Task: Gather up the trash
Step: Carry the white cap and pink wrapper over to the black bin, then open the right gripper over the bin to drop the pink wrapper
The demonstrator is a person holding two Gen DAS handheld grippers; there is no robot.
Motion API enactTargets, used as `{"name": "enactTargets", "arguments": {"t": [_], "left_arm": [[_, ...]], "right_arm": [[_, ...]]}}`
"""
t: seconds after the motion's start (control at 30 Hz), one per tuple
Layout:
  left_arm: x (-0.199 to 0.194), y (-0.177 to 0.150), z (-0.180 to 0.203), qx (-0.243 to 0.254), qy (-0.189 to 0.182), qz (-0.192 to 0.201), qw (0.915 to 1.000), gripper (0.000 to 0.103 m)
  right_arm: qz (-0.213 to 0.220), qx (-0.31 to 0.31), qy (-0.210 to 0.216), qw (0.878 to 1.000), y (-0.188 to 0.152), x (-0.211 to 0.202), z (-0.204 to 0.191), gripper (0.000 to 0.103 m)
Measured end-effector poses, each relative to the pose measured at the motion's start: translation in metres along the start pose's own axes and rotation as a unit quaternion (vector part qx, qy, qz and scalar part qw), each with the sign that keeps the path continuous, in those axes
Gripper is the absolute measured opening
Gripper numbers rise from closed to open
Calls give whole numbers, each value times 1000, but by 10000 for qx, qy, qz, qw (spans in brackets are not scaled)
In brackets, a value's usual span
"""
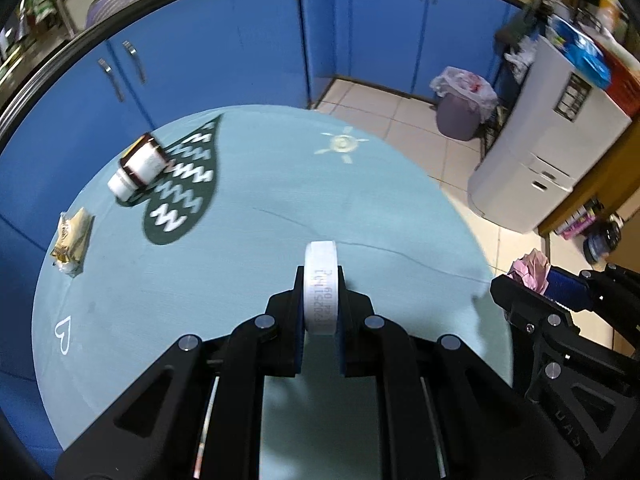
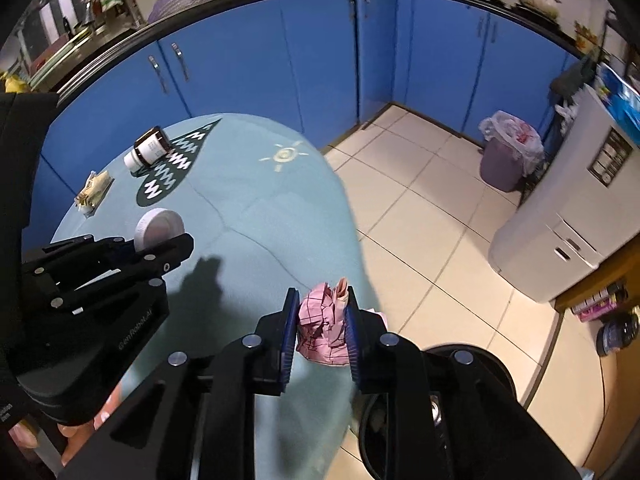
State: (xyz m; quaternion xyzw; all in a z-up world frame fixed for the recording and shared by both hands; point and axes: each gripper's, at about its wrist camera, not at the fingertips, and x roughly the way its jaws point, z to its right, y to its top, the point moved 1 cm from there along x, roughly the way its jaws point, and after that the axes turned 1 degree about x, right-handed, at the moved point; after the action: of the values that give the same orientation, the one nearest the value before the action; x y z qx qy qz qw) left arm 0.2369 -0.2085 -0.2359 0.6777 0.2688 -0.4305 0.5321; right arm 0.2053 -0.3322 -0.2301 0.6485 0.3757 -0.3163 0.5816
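Blue kitchen cabinets (image 2: 248, 60) wrap the far wall, and up close a round table under a pale teal cloth (image 1: 280, 200) fills the foreground. Left gripper (image 1: 320, 300) is clamped tight on a flat white round lid (image 1: 320, 280), held on edge above the cloth. Over on the right, the right gripper (image 2: 320, 328) has its blue pads pressed on a crumpled wad of pink checked paper (image 2: 324, 328), right at the table's near right edge, over a black round bin (image 2: 460, 392) on the floor. On the table's far left a brown glass jar with a white cap (image 1: 140, 166) lies on its side, and nearer along that edge sits a crumpled tan wrapper (image 1: 72, 240). Far right on the tiled floor stands a purple bin lined with a white plastic bag (image 2: 508, 156), beside a white appliance (image 2: 568, 220).
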Motion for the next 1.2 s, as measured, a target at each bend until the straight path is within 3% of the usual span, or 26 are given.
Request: {"name": "enactTargets", "arguments": {"t": [0.53, 0.9, 1.07, 1.13, 1.2], "left_arm": [[-27, -13, 106, 957, -356, 134, 9947, 13], [-31, -16, 150, 1362, -480, 147, 9894, 13], [-31, -16, 161, 1465, -509, 154, 9878, 13], [-31, -17, 164, 1488, -508, 141, 9875, 13], [-30, -17, 166, 1506, -509, 132, 9872, 13]], "right_arm": [[153, 739, -361, 9965, -46, -46, 78, 22], [133, 1058, -559, 9927, -68, -56, 115, 22], [142, 1145, -856, 9896, -75, -58, 127, 31], [173, 1232, -910, 9881, -76, -58, 131, 65], [274, 1260, -893, 9876, -77, -62, 133, 70]]}}
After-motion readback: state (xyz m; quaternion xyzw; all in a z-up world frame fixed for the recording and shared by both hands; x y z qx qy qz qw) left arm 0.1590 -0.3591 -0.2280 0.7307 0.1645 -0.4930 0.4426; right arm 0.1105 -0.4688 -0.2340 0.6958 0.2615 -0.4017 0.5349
